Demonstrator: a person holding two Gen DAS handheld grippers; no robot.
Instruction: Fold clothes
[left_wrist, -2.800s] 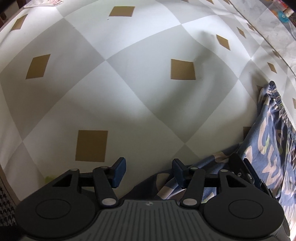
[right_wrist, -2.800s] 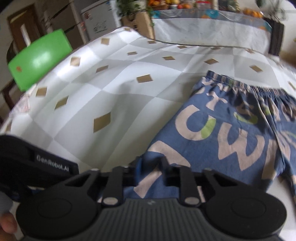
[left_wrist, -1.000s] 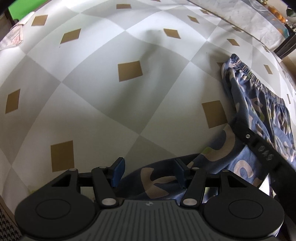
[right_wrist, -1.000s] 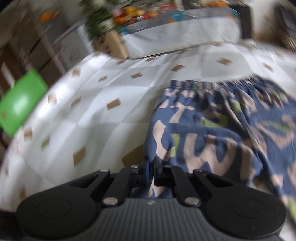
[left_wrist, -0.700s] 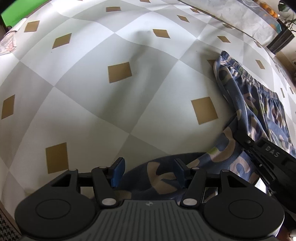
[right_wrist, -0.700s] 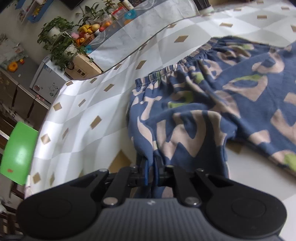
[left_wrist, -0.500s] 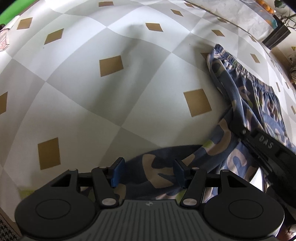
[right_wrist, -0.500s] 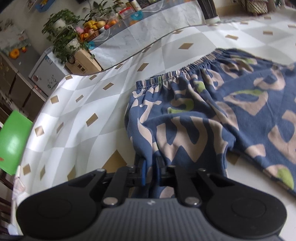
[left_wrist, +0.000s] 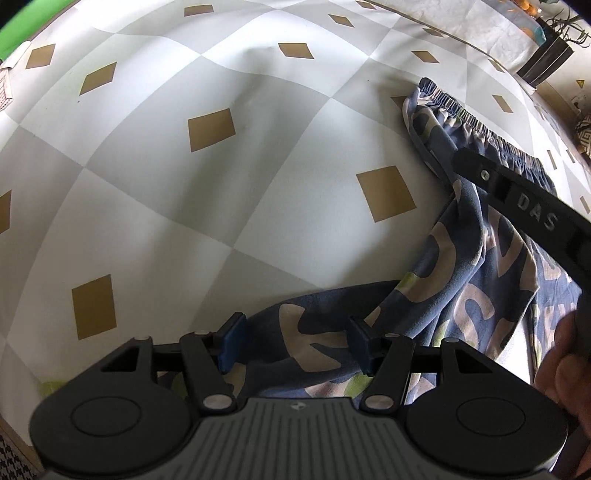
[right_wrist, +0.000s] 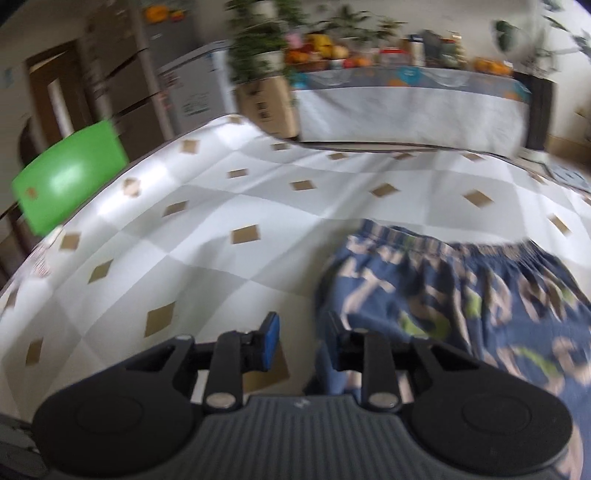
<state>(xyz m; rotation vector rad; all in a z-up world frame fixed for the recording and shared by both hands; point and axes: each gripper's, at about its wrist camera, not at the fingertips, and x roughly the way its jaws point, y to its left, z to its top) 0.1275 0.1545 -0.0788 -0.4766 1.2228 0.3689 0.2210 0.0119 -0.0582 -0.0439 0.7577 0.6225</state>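
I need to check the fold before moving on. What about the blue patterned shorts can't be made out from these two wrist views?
- Near hem of the shorts: left wrist view, hidden under the left tongs body.
- Right-hand side: cut off by both picture edges.
- Print and waistband: right wrist view, motion-blurred.
- Right tongs, opening: whether a pad touches cloth, blurred.

- Right wrist view blurred all over; print on the shorts (right_wrist: 461, 295) smeared, not readable.
- Lower part of shorts hidden behind the left gripper (left_wrist: 295, 341).
- Green chair (right_wrist: 70, 177) cut off at the left edge.
- Items on far counter (right_wrist: 369, 55) too blurred to tell.
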